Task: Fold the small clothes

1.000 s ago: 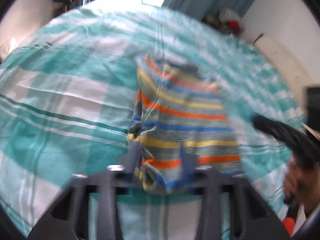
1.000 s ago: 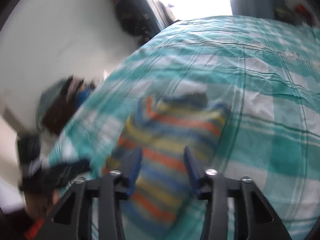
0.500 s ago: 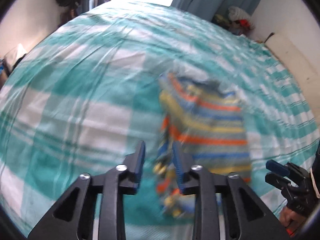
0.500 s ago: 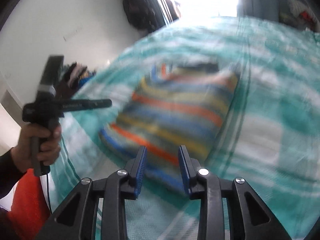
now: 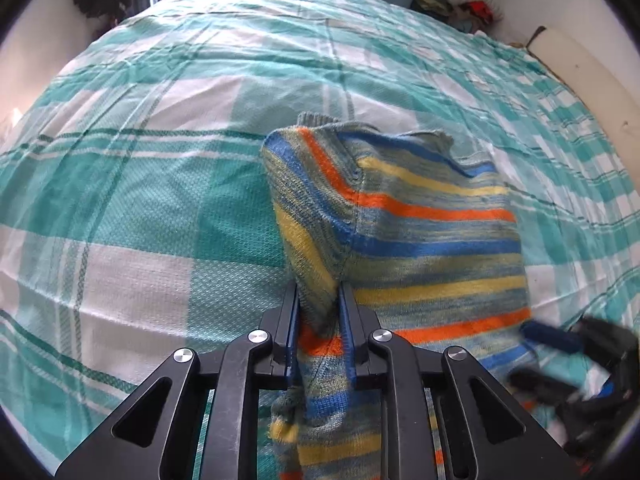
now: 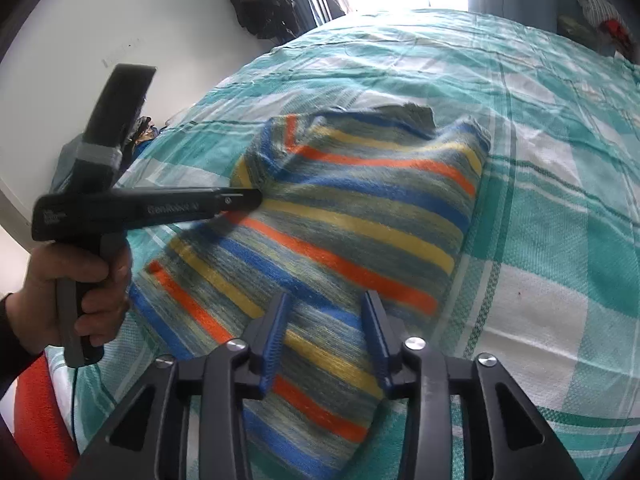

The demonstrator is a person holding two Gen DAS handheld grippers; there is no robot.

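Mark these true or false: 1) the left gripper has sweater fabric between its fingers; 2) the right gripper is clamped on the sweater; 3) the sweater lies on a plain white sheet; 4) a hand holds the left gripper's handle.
1) True: a fold of the striped sweater sits between the closing jaws of the left gripper.
2) False: the right gripper is opening, pads apart over the knit.
3) False: the bedsheet is teal-and-white checked.
4) True: the hand grips it.
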